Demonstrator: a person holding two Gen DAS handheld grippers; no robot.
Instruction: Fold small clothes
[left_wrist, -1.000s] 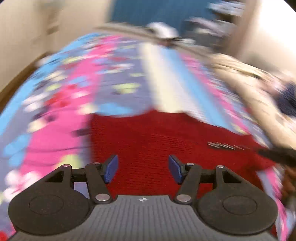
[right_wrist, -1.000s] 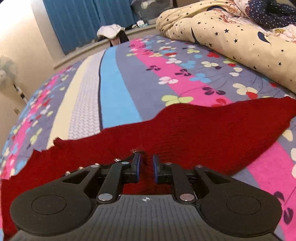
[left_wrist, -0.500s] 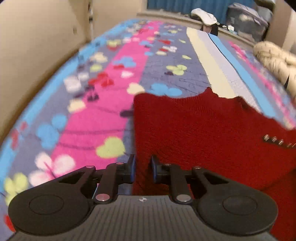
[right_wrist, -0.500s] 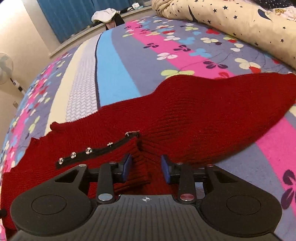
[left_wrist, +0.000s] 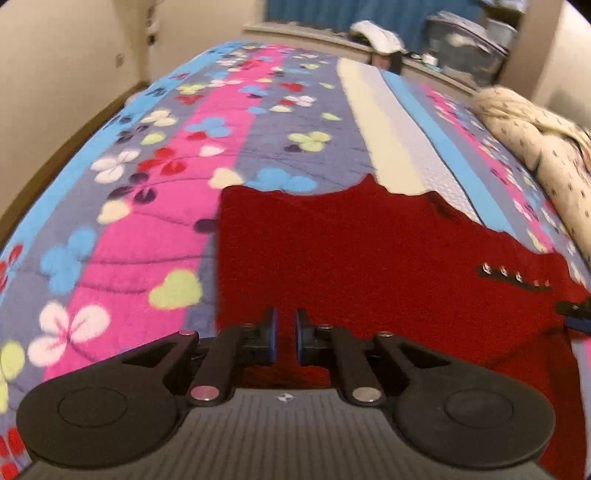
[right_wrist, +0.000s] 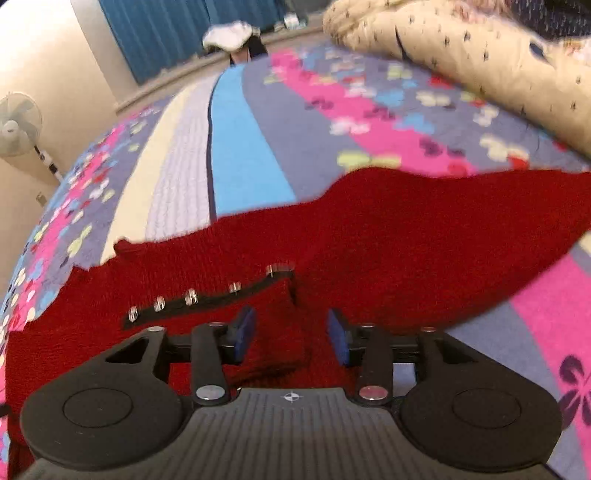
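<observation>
Sweater (left_wrist: 369, 258) pinched by left tool (left_wrist: 285, 338); right tool (right_wrist: 291, 334) opening.

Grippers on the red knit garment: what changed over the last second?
The left gripper closed from wide open onto the red knit garment's near edge. The right gripper, shut on that edge a second ago, is opening, with fabric between the pads but released. The garment stays spread on the floral bedspread.
</observation>
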